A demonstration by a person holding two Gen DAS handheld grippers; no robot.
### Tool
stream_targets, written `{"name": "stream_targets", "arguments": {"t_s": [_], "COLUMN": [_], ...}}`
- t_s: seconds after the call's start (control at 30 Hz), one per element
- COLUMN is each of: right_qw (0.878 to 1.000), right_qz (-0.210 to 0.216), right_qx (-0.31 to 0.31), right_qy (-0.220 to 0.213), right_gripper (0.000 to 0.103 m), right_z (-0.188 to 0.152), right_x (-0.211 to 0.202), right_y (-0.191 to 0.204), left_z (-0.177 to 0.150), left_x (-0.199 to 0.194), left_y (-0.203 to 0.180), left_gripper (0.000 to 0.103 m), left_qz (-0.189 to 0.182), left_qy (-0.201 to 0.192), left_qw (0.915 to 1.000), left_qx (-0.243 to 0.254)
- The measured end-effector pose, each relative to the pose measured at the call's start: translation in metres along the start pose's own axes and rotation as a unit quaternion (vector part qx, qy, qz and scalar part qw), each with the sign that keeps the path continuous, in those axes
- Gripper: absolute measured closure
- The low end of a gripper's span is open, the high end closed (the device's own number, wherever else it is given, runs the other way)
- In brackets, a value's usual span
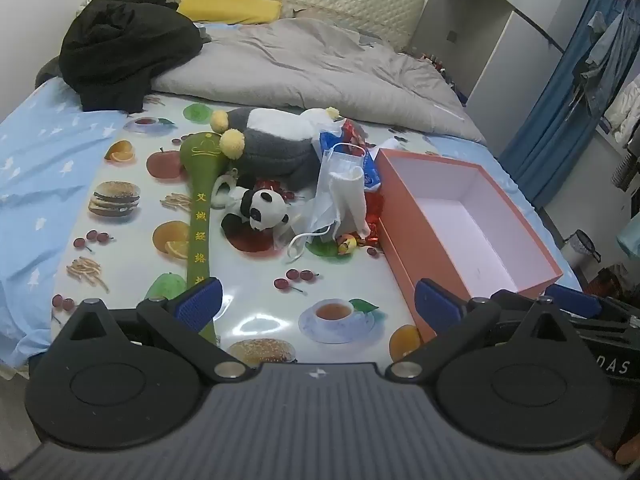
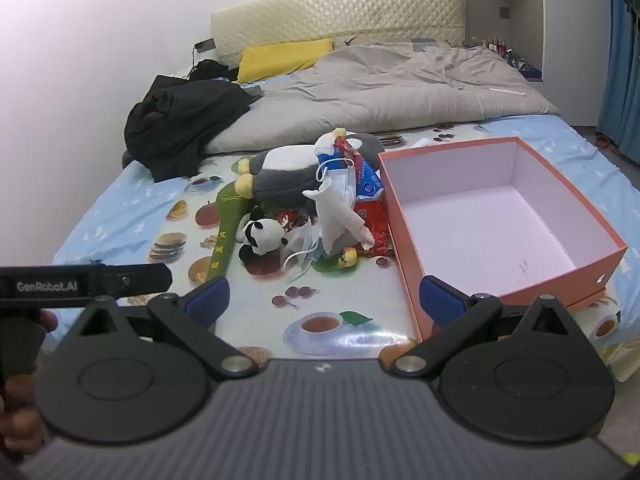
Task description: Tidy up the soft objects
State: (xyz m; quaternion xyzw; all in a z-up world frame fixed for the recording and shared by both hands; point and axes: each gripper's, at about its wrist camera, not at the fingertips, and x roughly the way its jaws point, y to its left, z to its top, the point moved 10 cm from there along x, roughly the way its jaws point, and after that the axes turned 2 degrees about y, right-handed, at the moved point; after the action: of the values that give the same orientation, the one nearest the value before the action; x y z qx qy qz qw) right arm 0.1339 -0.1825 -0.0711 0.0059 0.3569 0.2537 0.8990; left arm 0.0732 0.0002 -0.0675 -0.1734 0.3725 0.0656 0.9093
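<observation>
A pile of soft things lies on a fruit-print mat (image 1: 256, 280) on the bed: a small panda plush (image 1: 260, 210) (image 2: 262, 236), a big grey-and-white plush (image 1: 276, 144) (image 2: 288, 176), a long green stuffed mallet (image 1: 199, 216) (image 2: 228, 228), white socks (image 1: 352, 200) (image 2: 340, 220), face masks (image 1: 332, 168) (image 2: 340, 178) and red snack packets (image 2: 374, 224). An open, empty orange box (image 1: 400, 216) (image 2: 400, 232) stands right of the pile. My left gripper (image 1: 318, 306) and right gripper (image 2: 324, 300) are both open and empty, hovering near the mat's front edge, short of the pile.
A grey duvet (image 1: 312, 64) covers the back of the bed. A black garment (image 1: 124, 48) lies at back left, with a yellow pillow (image 1: 230, 6) behind. A wardrobe and blue curtain (image 1: 560, 92) are on the right. The left gripper's body (image 2: 80, 280) shows in the right wrist view.
</observation>
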Motion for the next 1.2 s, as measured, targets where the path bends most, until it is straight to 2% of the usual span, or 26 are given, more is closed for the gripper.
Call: {"name": "stream_targets", "arguments": {"t_s": [1.2], "right_qw": [1.0], "right_qz": [0.009], "right_qx": [0.009], "right_qy": [0.001], "right_gripper": [0.0], "right_z": [-0.011], "right_x": [-0.005], "right_y": [0.005], "left_z": [0.001], "left_x": [-0.01], "left_y": [0.003], "left_gripper": [0.0], "left_qz": [0.007], "left_qy": [-0.003], "left_qw": [0.9999], "left_qx": [0.015]}}
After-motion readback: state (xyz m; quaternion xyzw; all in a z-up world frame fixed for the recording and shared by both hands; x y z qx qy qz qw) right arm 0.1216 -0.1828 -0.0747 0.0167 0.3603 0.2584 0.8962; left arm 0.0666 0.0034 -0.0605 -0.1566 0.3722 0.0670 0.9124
